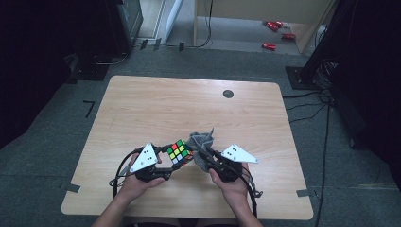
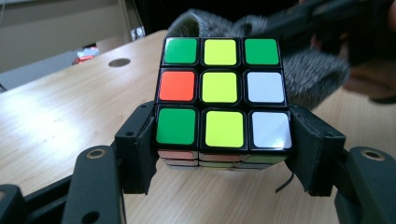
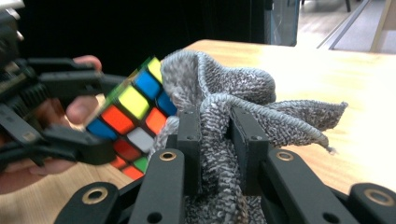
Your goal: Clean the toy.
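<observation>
- High view — near the table's (image 1: 142,104) front edge, the left gripper (image 1: 166,156) clamps the puzzle cube (image 1: 179,151); the right gripper (image 1: 204,155) pinches the grey cloth (image 1: 201,140) against it.
- Left gripper view — jaws grip the cube's lower sides, cloth behind.
- Right gripper view — jaws clenched on bunched cloth, touching the cube.

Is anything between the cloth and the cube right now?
Nothing visible. The grey cloth, pinched in the right gripper, already lies against the cube, which the left gripper clamps by its sides.
</observation>
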Demonstrator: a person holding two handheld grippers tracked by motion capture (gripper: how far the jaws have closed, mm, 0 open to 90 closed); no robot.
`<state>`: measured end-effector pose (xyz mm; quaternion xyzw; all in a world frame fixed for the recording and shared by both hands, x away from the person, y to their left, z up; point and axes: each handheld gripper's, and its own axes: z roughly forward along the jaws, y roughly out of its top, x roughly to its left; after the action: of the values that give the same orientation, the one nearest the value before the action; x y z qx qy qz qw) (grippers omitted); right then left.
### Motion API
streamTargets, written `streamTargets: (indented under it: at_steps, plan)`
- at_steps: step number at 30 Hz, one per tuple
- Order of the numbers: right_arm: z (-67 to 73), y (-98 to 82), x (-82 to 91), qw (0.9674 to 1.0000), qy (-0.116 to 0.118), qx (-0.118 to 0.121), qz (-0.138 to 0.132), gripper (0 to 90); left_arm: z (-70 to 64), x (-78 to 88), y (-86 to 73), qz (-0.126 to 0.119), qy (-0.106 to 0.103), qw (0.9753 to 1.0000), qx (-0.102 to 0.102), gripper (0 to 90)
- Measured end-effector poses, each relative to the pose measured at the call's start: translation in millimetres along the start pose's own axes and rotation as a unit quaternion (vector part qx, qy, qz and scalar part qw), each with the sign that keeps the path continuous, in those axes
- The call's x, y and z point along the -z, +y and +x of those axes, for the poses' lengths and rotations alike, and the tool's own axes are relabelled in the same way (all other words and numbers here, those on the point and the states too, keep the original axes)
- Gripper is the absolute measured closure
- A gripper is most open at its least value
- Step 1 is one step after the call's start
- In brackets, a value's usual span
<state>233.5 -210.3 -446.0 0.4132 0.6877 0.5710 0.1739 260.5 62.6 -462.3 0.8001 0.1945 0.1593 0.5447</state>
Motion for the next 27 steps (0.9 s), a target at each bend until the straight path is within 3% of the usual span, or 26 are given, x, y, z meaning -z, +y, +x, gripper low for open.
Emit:
streamTargets:
  at_steps: [4, 7, 10, 13, 15, 20, 23, 25, 27]
  plan:
    - [8.0, 8.4, 7.1, 0.9995, 0.012, 0.012, -0.026, 76.2, -4.3, -7.3, -3.1, 0.023, 0.002, 0.9997, -0.010, 34.7]
    - [14.8, 8.4, 6.0, 0.9991, 0.024, 0.024, -0.025, 76.1, -8.0, -7.3, -0.8, 0.015, -0.001, 0.9998, -0.014, 34.7]
    - [12.1, 2.4, 1.6, 0.9994, 0.022, 0.020, -0.018, 76.1, -7.3, -3.1, 0.6, 0.006, 0.004, 0.9999, -0.015, 34.7]
    - [5.7, -2.8, -1.9, 0.9999, 0.009, 0.014, -0.001, 76.2, -2.0, 4.0, 2.8, -0.022, -0.003, 0.9997, 0.004, 34.6]
    - [1.4, -4.4, -2.9, 1.0000, 0.001, 0.003, 0.007, 76.2, 0.2, 5.5, 3.1, -0.026, -0.004, 0.9996, 0.010, 34.6]
    - [4.9, 5.3, 5.1, 0.9997, 0.003, 0.011, -0.020, 76.3, -2.4, -1.8, -1.2, 0.007, 0.010, 0.9999, -0.009, 34.7]
    - [14.0, 9.9, 8.7, 0.9989, 0.015, 0.027, -0.035, 76.3, -6.8, -3.5, 0.2, 0.004, 0.001, 0.9999, -0.014, 34.6]
    - [18.0, 8.3, 6.5, 0.9985, 0.018, 0.042, -0.031, 76.3, -8.8, -3.1, 2.2, 0.002, 0.004, 0.9998, -0.017, 34.6]
    - [16.7, 4.5, 3.3, 0.9989, 0.010, 0.041, -0.021, 76.4, -7.9, -2.4, 2.2, 0.006, 0.010, 0.9998, -0.019, 34.6]
